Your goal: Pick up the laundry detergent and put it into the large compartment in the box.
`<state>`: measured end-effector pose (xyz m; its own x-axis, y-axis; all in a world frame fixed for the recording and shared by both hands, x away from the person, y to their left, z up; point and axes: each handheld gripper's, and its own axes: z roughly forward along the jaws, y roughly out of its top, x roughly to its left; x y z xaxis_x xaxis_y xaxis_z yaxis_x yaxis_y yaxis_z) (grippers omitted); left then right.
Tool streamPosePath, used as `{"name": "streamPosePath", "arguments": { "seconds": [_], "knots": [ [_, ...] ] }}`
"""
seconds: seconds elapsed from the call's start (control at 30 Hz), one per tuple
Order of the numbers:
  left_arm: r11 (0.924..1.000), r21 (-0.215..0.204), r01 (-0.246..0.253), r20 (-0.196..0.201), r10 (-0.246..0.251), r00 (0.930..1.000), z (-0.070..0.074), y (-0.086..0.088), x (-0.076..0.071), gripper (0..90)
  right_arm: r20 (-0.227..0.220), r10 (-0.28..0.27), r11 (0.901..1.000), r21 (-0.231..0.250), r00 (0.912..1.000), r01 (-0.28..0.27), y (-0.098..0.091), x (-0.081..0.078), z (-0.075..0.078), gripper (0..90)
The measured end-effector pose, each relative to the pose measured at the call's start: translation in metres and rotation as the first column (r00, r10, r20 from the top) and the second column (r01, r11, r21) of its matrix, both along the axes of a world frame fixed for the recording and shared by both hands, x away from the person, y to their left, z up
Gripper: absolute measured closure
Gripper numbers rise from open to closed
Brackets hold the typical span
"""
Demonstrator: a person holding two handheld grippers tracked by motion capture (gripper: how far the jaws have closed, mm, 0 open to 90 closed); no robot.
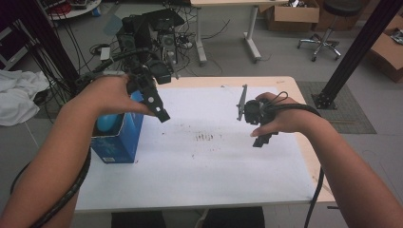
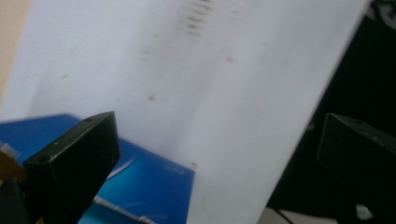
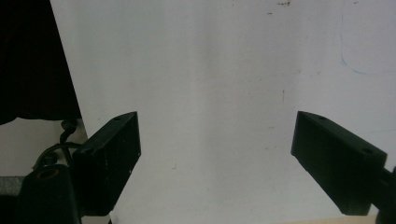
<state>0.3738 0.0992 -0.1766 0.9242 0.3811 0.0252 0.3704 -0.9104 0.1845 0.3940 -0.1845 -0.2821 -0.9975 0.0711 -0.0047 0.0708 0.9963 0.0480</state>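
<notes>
From the high view, a desk point(image 1: 304, 190) with a pale wooden edge carries a large white sheet point(image 1: 214, 161), smudged with dark marks near its middle. Around it the room is cluttered: cables on the grey floor, a black stand of equipment behind the desk, cardboard boxes and a swivel chair point(image 1: 328, 28) at the far right, a white cloth point(image 1: 16, 95) at the left. A blue box point(image 1: 119, 137) stands on the sheet's left edge, open at the top, with a light blue rounded thing point(image 1: 107, 122) inside. The left tongs point(image 1: 161, 114) hang above the sheet just right of the box, near it but not touching, pointing down toward the sheet. The right tongs point(image 1: 262, 140) are held over the right half of the sheet, well apart from the box.

In the left gripper view, the left tongs point(image 2: 217, 149) stand wide open with nothing between the jaws; the blue box point(image 2: 149, 182) lies below and behind the left jaw, the stained white sheet point(image 2: 210, 84) beyond.

In the right gripper view, the right tongs point(image 3: 215, 154) are likewise spread wide and empty, over the bare white sheet point(image 3: 210, 70), with a dark area past its edge at upper left.
</notes>
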Motion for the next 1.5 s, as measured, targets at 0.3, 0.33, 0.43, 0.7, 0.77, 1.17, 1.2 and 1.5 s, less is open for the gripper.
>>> {"name": "streamPosePath", "arguments": {
  "seconds": [0.3, 0.33, 0.43, 0.7, 0.77, 1.17, 1.2, 1.5],
  "knots": [
    [0.9686, 0.063, 0.240, -0.035, -0.239, 0.9705, -0.013, -0.022, -0.017, 0.1, -0.002, -0.003, 1.0000, -0.005, 1.0000, 0.003, -0.001, 0.000, 0.004, 15.8],
    [0.9655, 0.065, 0.252, -0.037, -0.250, 0.9675, -0.013, -0.024, -0.018, 0.1, 0.000, 0.001, 1.0000, -0.004, 1.0000, -0.001, -0.001, 0.000, 0.005, 15.8],
    [0.9536, 0.073, 0.292, -0.061, -0.288, 0.9557, -0.017, -0.030, -0.020, 0.1, -0.003, 0.003, 1.0000, -0.005, 1.0000, -0.003, -0.001, 0.000, 0.005, 15.8],
    [0.9339, 0.090, 0.346, -0.093, -0.338, 0.9365, -0.029, -0.040, -0.019, 0.1, -0.002, 0.003, 0.9999, -0.016, 1.0000, -0.003, -0.001, 0.001, 0.005, 15.9],
    [0.9346, 0.088, 0.345, -0.092, -0.337, 0.9370, -0.030, -0.041, -0.017, 0.1, -0.002, -0.007, 0.9998, -0.016, 1.0000, 0.007, -0.002, 0.001, 0.007, 15.8],
    [0.9307, 0.085, 0.356, -0.088, -0.349, 0.9332, -0.031, -0.044, -0.016, 0.1, -0.005, 0.000, 0.9997, -0.023, 1.0000, -0.001, 0.001, -0.001, 0.006, 15.8],
    [0.9311, 0.083, 0.355, -0.088, -0.348, 0.9333, -0.031, -0.043, -0.016, 0.1, -0.007, 0.003, 0.9997, -0.023, 1.0000, -0.003, 0.002, -0.001, 0.006, 15.8],
    [0.9325, 0.071, 0.354, -0.095, -0.347, 0.9331, -0.033, -0.040, -0.016, 0.1, -0.005, 0.005, 0.9998, -0.021, 1.0000, -0.005, 0.006, 0.000, 0.004, 15.8]
  ]
}}
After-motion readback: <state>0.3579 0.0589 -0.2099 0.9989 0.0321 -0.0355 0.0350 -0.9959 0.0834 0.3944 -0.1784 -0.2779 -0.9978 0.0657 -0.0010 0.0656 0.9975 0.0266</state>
